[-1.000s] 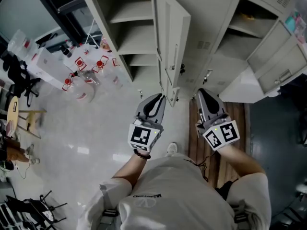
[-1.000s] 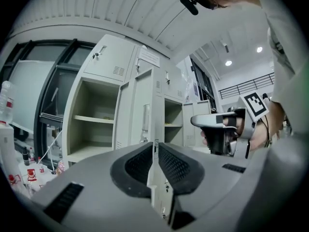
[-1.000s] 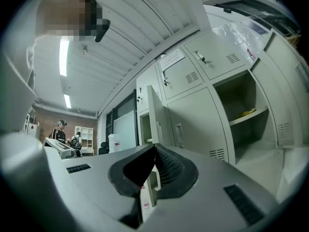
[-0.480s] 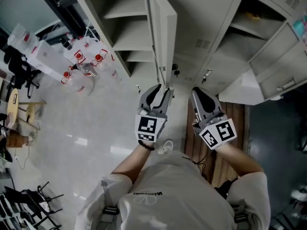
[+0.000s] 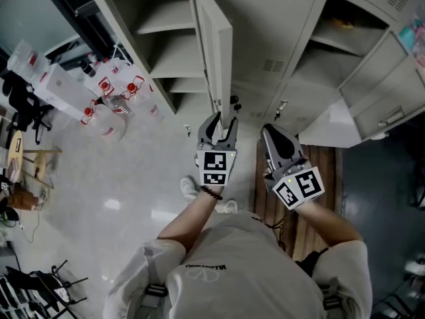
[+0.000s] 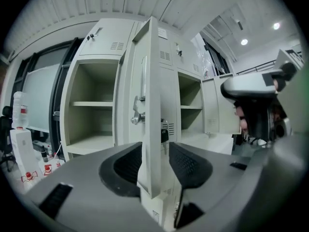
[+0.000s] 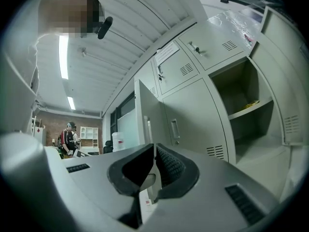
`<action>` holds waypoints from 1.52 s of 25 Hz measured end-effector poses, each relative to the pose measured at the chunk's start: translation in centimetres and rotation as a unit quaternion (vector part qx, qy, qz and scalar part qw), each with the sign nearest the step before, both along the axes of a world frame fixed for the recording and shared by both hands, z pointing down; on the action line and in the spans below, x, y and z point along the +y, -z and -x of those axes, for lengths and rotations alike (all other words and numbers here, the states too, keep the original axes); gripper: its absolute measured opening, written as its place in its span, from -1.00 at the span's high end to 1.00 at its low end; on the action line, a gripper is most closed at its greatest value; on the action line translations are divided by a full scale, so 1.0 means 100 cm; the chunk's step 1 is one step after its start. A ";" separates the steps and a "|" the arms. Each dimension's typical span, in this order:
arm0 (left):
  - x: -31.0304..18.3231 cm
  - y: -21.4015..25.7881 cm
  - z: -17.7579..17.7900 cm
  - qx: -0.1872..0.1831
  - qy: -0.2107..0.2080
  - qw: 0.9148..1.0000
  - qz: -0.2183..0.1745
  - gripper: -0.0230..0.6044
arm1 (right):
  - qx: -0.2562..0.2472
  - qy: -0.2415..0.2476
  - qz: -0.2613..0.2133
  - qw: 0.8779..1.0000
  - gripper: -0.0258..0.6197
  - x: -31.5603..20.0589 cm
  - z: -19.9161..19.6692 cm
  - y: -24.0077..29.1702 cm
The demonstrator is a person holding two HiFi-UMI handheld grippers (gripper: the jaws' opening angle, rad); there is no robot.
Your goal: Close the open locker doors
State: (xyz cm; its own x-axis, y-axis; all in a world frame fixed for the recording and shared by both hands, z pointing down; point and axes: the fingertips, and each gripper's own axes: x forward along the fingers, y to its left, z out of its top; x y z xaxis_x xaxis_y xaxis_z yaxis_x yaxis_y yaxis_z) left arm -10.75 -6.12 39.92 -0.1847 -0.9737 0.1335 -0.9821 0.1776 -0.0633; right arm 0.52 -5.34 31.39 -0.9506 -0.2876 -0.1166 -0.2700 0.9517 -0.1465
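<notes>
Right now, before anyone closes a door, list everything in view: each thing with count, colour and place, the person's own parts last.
Lockers: one bank, pale grey, across the top.
Open locker doors: several, pale grey; one edge-on at centre, others at right.
Shelves: at least two, pale grey, inside the left open locker.
Bottles: several, clear with red tops, floor at left.
Wooden boards: one strip, brown, floor at right.
Bystander: one, red-and-black top, far off, right gripper view.
Shoes: two, white, on the floor.
Left claw: one, grey; jaws have just been opening, wide, door edge between them.
Right claw: one, grey; jaws have just opened a sliver, nothing between.
</notes>
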 end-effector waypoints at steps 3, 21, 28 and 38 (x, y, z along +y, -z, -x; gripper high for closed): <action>-0.007 -0.009 0.003 0.003 0.006 1.000 0.010 0.41 | 0.000 -0.001 -0.004 1.000 0.83 -0.001 0.002 0.002; 0.065 -0.013 0.096 -0.002 -0.004 1.000 0.001 0.62 | 0.008 0.177 -0.045 0.983 0.69 0.059 0.156 0.025; 0.085 -0.012 0.152 -0.003 -0.038 0.999 0.006 0.63 | 0.017 0.194 -0.059 0.979 0.54 0.080 0.241 0.027; 0.082 -0.010 0.227 0.009 -0.087 0.996 -0.002 0.63 | 0.022 0.195 -0.080 0.977 0.55 0.084 0.323 0.032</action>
State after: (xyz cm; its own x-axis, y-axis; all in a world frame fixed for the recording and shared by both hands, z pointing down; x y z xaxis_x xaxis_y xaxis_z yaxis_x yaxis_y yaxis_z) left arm -33.47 2.13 40.93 -0.0104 -0.9913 0.1315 -0.9989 0.0045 -0.0456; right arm -31.82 3.05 28.21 -0.9893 0.1171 -0.0870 0.1162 0.9931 0.0160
